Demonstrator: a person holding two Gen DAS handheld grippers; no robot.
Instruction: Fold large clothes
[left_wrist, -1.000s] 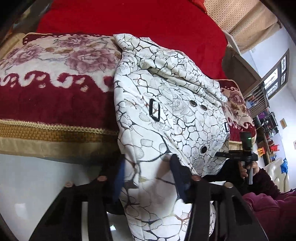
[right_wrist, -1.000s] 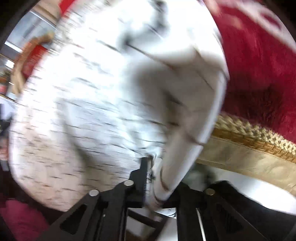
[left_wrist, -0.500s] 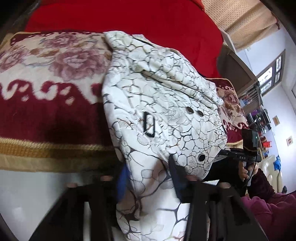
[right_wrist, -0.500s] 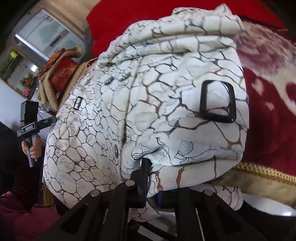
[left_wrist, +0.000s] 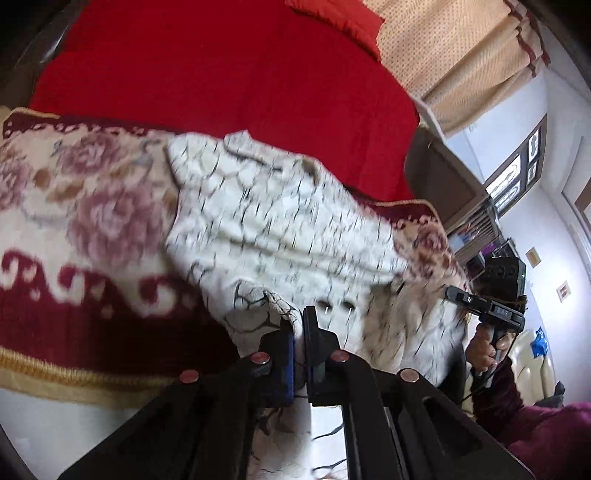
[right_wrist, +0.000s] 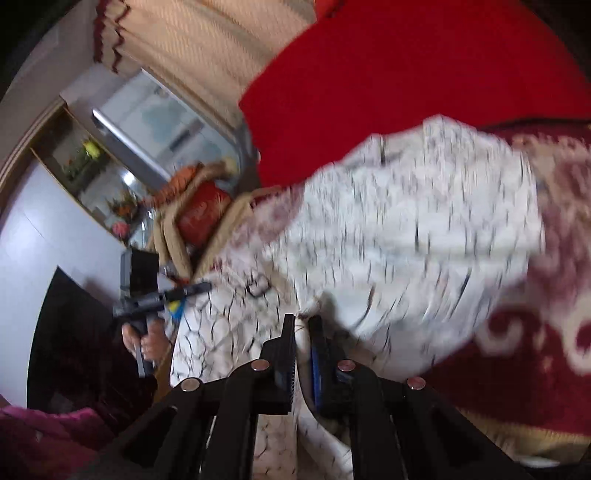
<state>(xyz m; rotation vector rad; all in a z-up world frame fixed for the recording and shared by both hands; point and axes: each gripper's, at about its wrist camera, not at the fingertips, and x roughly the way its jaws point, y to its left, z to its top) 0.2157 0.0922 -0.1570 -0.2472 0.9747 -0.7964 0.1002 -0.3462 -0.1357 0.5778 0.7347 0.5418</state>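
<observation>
A white garment with a black crackle print lies over the floral red-and-cream blanket, blurred by motion. My left gripper is shut on a fold of the garment at its near edge. In the right wrist view the same garment spreads over the blanket, and my right gripper is shut on its lower edge. Each gripper shows in the other's view, the right one at the garment's right side and the left one at its left side.
A plain red cover lies behind the blanket. Beige curtains hang at the back. A dark cabinet stands to the right, and shelves with ornaments to the left. The blanket's gold edge hangs near me.
Both grippers have lifted and swung the garment's lower part up toward the blanket. The left jaws have closed tight on the fabric. The hanging portion is now bunched on top.
</observation>
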